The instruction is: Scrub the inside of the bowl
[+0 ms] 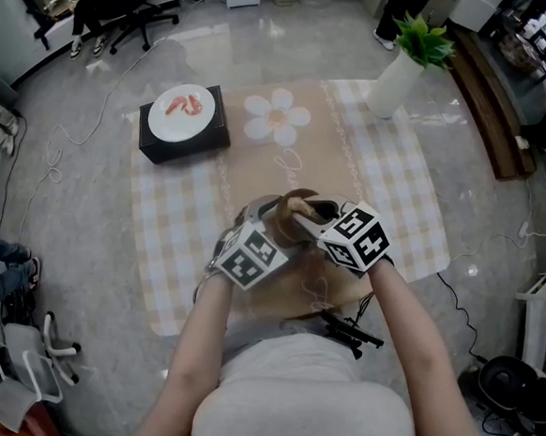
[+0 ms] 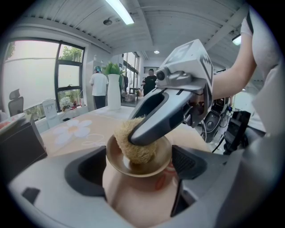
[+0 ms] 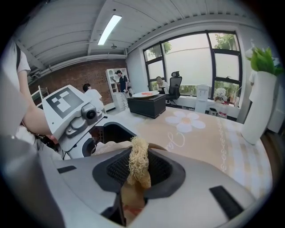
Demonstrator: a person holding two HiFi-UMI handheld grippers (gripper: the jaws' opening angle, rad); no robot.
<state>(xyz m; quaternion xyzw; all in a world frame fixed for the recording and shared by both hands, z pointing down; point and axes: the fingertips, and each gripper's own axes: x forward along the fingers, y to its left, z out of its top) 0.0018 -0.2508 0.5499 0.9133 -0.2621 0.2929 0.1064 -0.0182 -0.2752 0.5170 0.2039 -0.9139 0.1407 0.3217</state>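
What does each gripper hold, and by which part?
The left gripper clamps the bowl by its outer wall, below the rim. The right gripper pinches the fibrous scrubber near its middle.

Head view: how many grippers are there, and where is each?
2. The left gripper is over the near part of the mat, shut on the bowl. The right gripper is just to its right, holding a scrubber inside that bowl. None seem hidden.

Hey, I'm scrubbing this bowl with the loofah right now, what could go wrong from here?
1. The bowl is clamped only by its sides in the left gripper; hard pushing could twist it loose.
2. The loofah is pinched narrowly in the right gripper and might slip out mid-scrub.
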